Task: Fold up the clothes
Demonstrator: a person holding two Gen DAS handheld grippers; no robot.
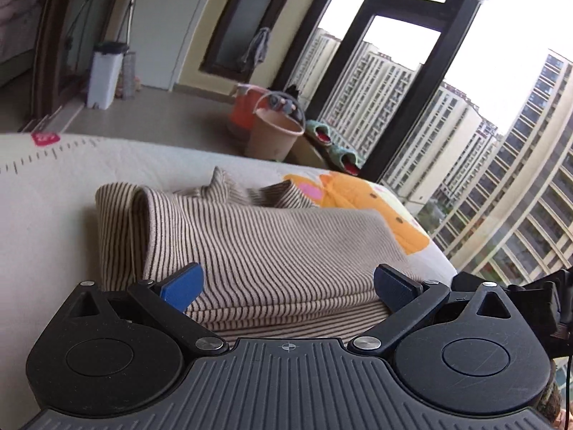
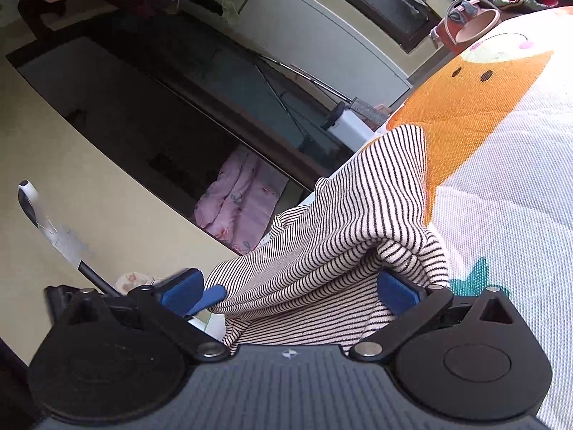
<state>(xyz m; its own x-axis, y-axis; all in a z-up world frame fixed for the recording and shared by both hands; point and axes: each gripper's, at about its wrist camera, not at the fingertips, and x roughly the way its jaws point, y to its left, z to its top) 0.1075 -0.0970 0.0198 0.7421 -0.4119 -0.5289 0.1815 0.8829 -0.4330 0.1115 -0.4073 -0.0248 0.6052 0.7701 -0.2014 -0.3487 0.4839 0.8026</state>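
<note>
A beige garment with thin dark stripes (image 1: pixel 272 243) lies folded in layers on a white mat (image 1: pixel 53 215) printed with an orange cartoon. My left gripper (image 1: pixel 288 286) is open just above the garment's near edge, its blue pads (image 1: pixel 182 285) wide apart and pressing on nothing. In the right wrist view, which is rolled to one side, the same striped garment (image 2: pixel 351 222) bunches between the jaws of my right gripper (image 2: pixel 288 290). This gripper stands wide open. A fold of cloth drapes over its right pad (image 2: pixel 397 292), and the left pad is clear of the cloth.
The mat's (image 2: pixel 501 197) far edge drops to a tiled floor with two buckets (image 1: pixel 275 132), green slippers (image 1: pixel 333 143) and a white bin (image 1: pixel 104 75). Tall windows (image 1: pixel 394 53) stand at the right. Pink bedding (image 2: pixel 240 200) shows behind a glass door, and a mop handle (image 2: pixel 43 222) leans nearby.
</note>
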